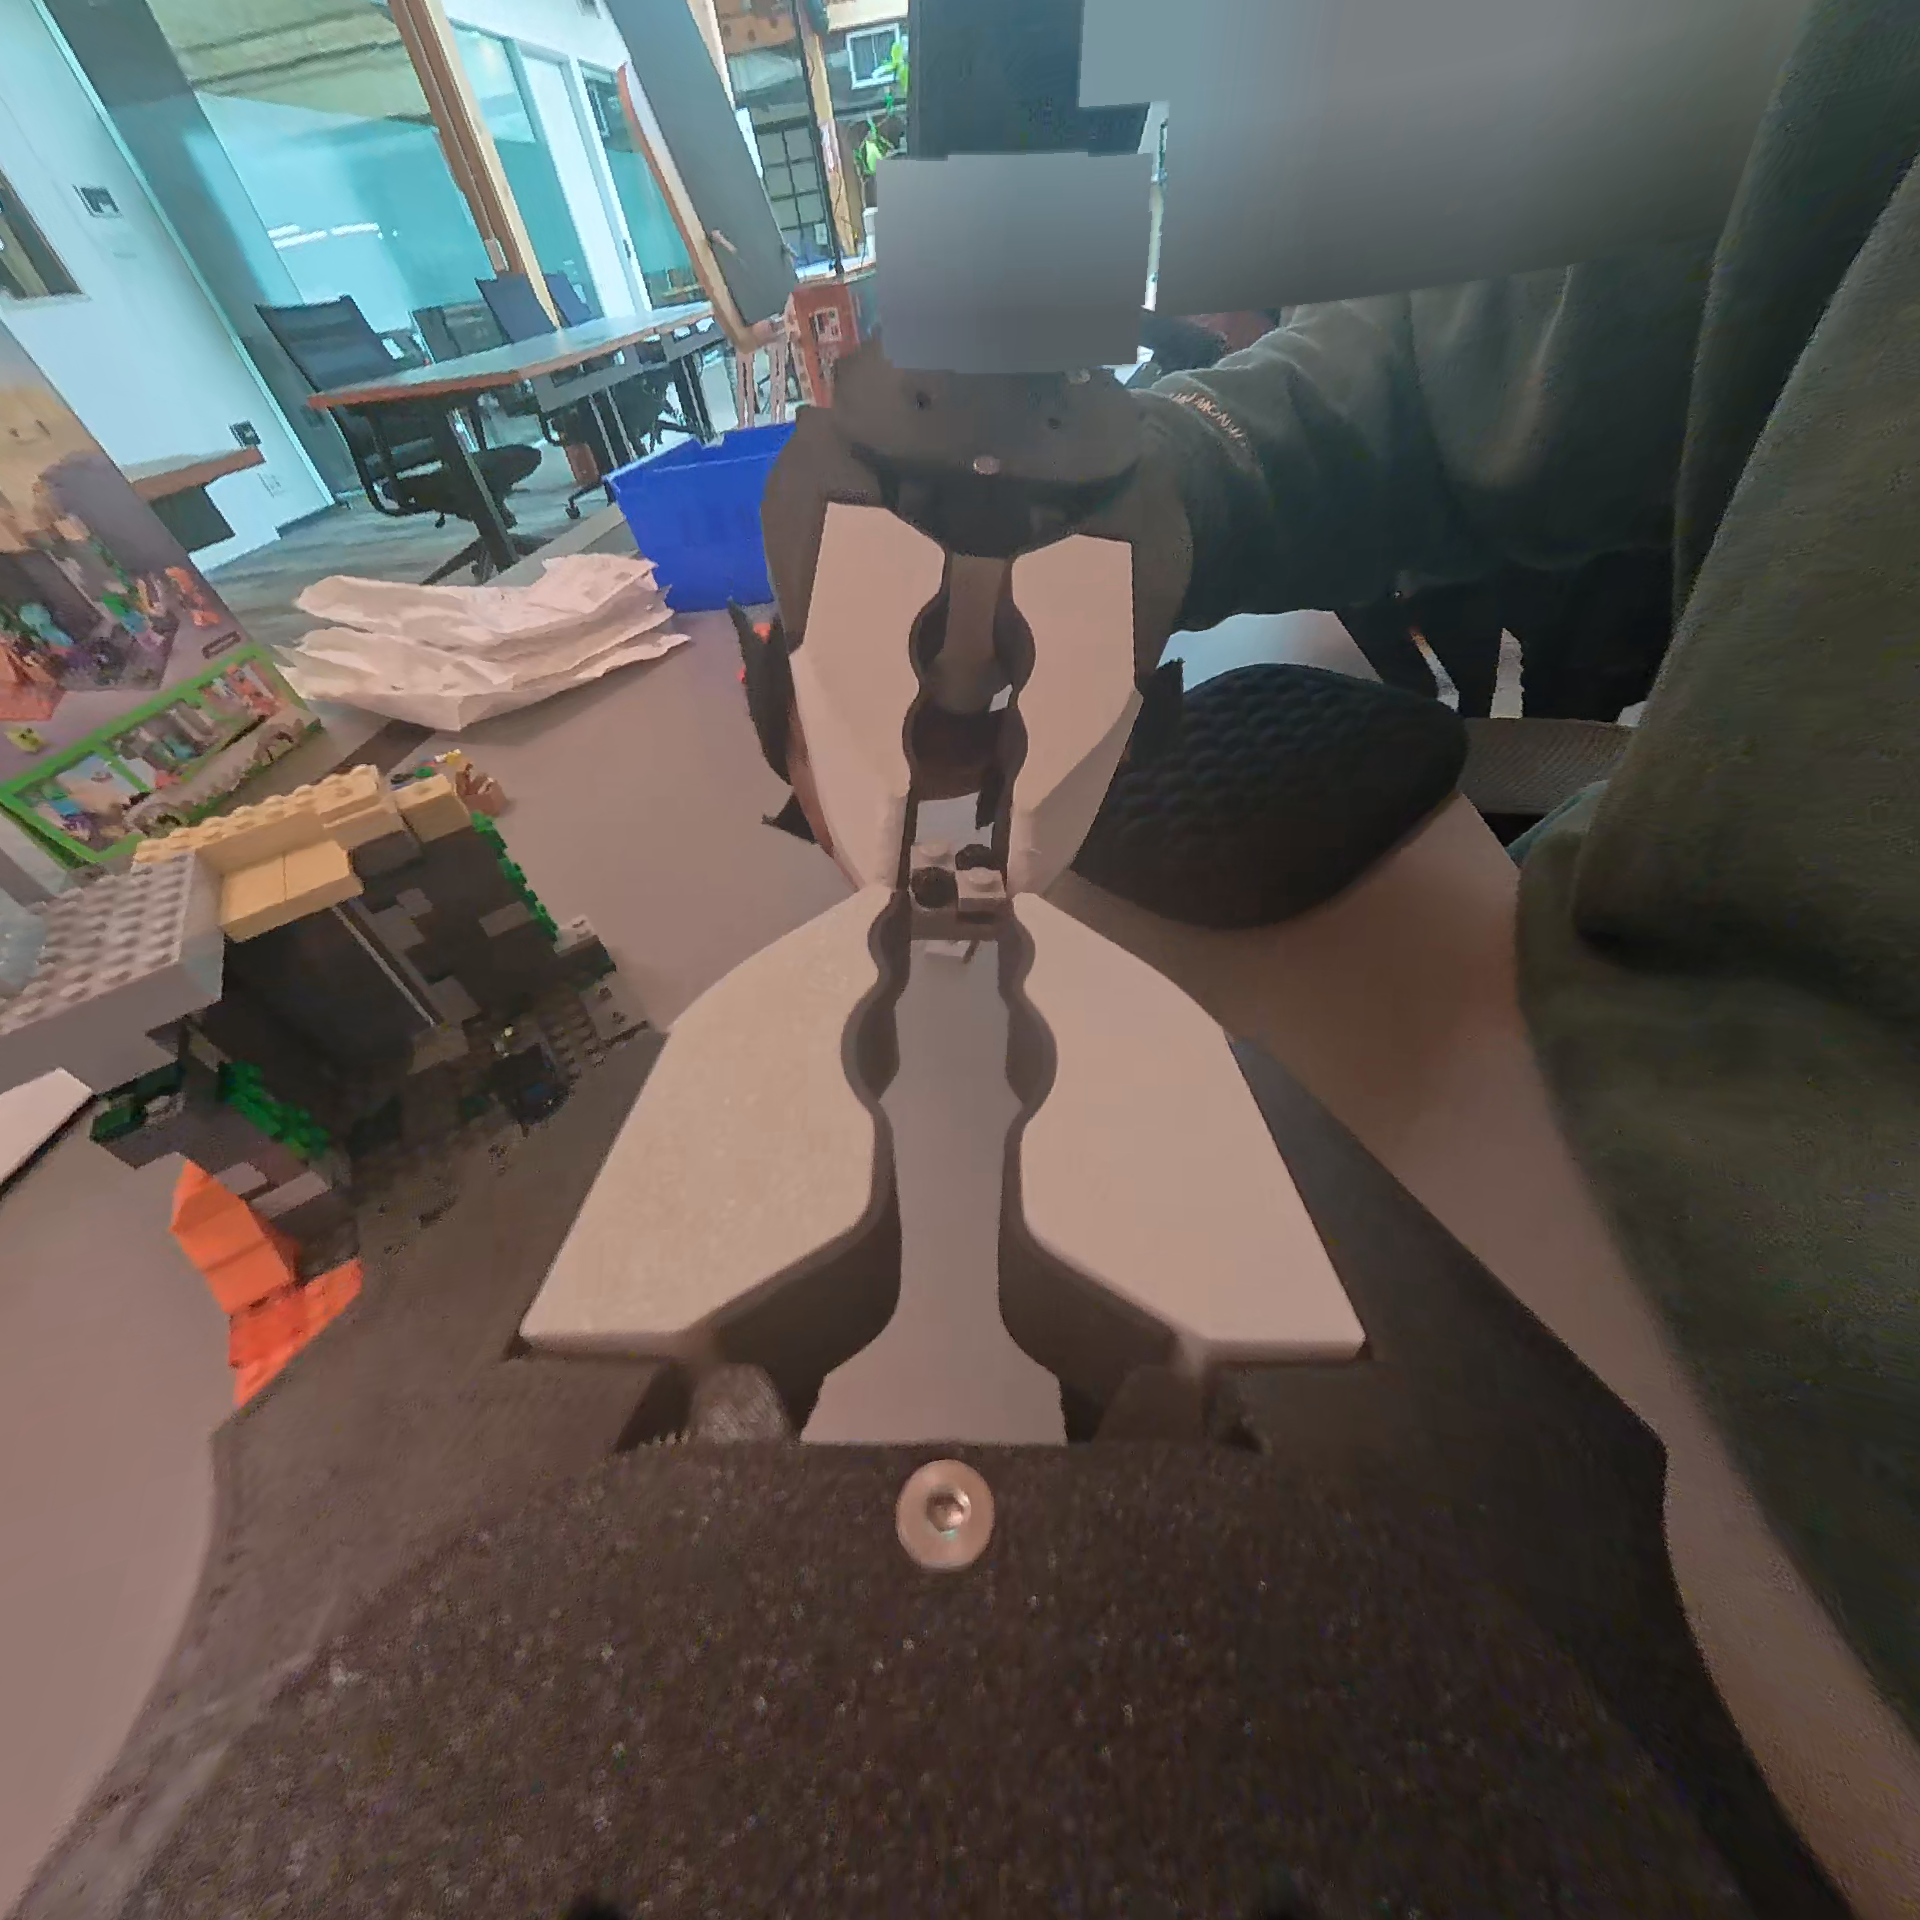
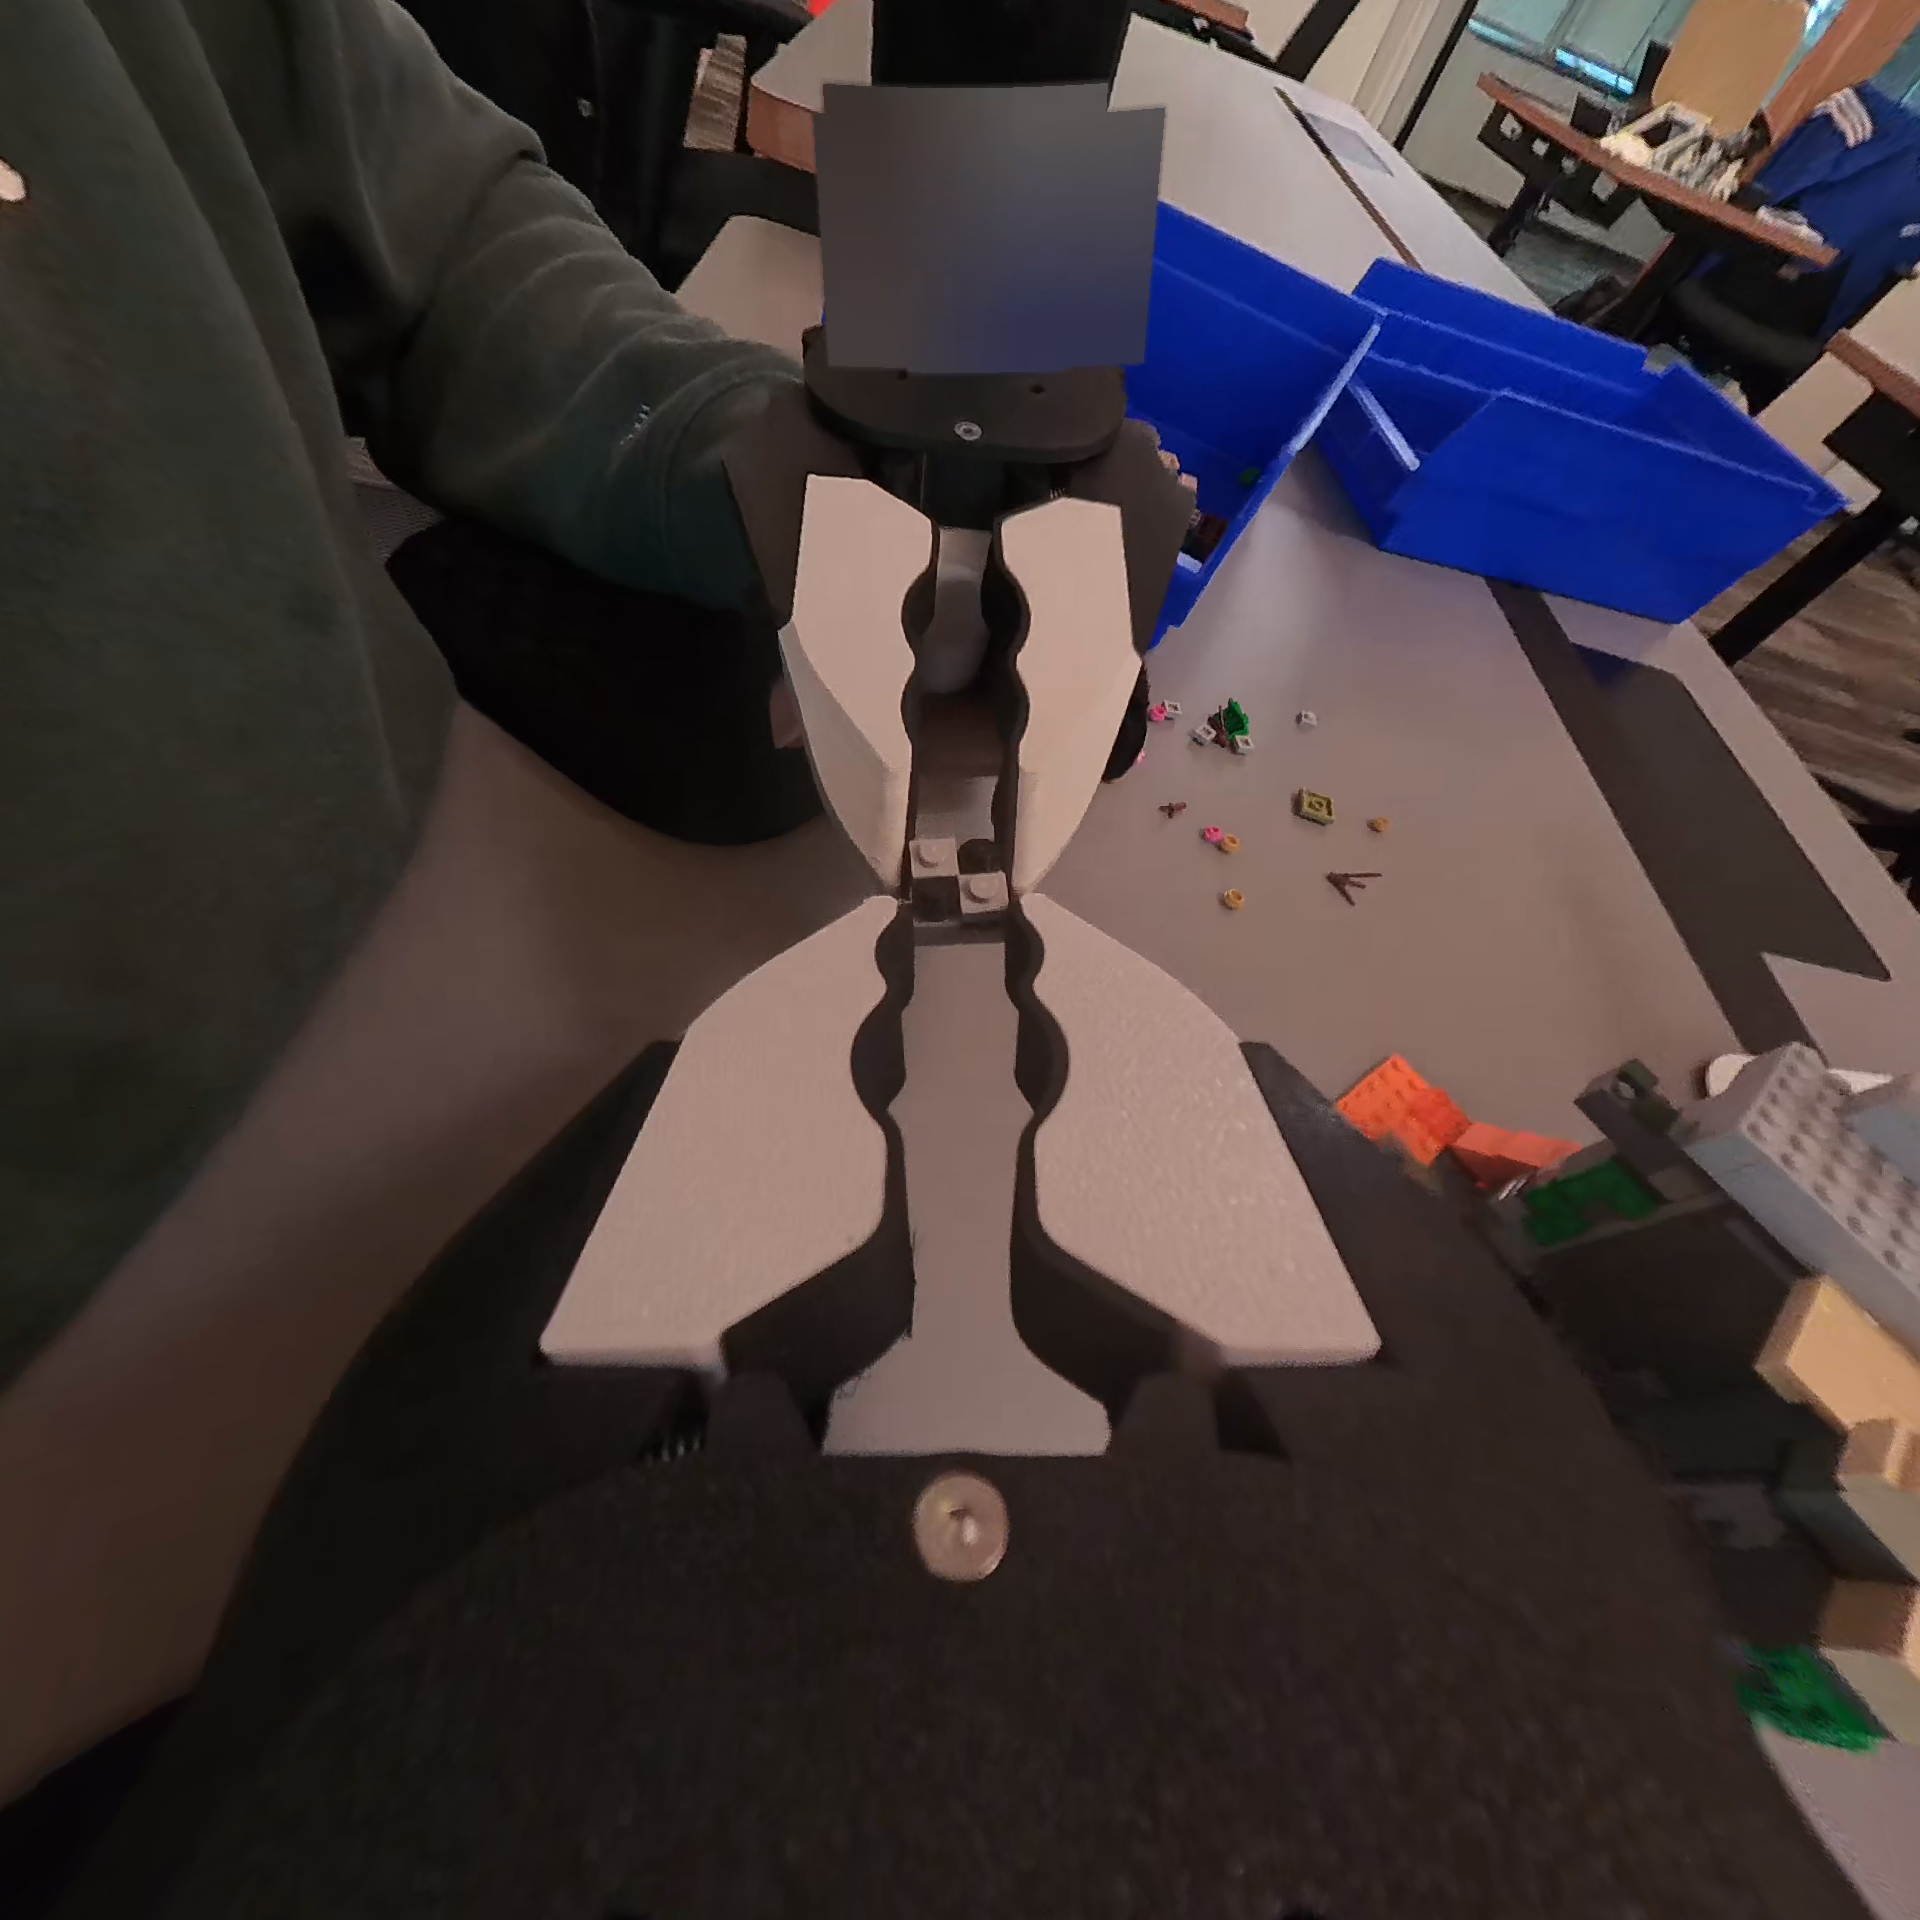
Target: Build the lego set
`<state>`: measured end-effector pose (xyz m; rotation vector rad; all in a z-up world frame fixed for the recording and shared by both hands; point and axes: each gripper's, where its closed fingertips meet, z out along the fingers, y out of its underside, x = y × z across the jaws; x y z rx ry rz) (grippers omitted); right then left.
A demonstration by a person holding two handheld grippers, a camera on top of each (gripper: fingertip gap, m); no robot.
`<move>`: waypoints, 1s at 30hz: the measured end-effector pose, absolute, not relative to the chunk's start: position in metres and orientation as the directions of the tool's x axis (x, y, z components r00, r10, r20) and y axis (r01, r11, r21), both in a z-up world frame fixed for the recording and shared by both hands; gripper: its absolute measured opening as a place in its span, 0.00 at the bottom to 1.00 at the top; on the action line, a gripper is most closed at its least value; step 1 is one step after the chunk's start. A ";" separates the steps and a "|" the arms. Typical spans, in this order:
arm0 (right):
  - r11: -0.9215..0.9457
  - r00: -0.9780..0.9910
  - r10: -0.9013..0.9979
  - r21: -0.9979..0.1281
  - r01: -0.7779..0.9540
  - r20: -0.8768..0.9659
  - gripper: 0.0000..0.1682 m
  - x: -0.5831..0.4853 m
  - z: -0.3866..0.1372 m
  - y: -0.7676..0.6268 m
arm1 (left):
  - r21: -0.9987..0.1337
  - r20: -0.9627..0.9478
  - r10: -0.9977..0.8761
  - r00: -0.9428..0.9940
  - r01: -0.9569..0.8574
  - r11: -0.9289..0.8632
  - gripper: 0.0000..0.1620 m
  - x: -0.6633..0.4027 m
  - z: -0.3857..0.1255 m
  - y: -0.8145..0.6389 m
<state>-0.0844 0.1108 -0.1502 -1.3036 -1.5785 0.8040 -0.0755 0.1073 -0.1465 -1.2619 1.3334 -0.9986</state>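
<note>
My two grippers meet tip to tip in the air above the grey table [image 2: 1455,935]. Between the tips sits a small lego piece [image 1: 975,891] of grey and black studs in a checker pattern, which also shows in the right wrist view [image 2: 977,890]. My left gripper [image 1: 951,925] is shut on it from the near side, with my right gripper [image 1: 951,844] facing it from beyond. In the right wrist view my right gripper [image 2: 958,925] is shut on the same piece, opposite my left gripper [image 2: 956,844].
A large part-built lego model [image 1: 312,987] with tan, grey, green and orange bricks stands on the left; it shows again at the lower right [image 2: 1683,1226]. The set's box [image 1: 104,675], white bags [image 1: 478,634], blue bins [image 2: 1507,436] and loose small pieces [image 2: 1314,805] lie on the table. A green sleeve [image 1: 1714,727] is close by. The grippers are tip to tip, or close to it.
</note>
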 end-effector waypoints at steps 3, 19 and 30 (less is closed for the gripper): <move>0.177 -0.016 0.983 -0.905 0.388 0.185 0.10 -0.084 -0.156 0.114 | -0.981 -0.103 -0.993 0.058 -0.174 0.091 0.10 -0.075 -0.152 0.110; 0.031 0.053 0.997 -0.904 0.427 0.059 0.10 -0.084 -0.170 0.129 | -0.977 -0.046 -0.995 0.089 -0.212 0.026 0.10 -0.083 -0.160 0.123; -0.032 0.261 0.961 -0.897 0.441 0.094 0.00 -0.073 -0.181 0.167 | -0.987 -0.003 -0.984 0.179 -0.158 -0.026 0.10 -0.097 -0.154 0.146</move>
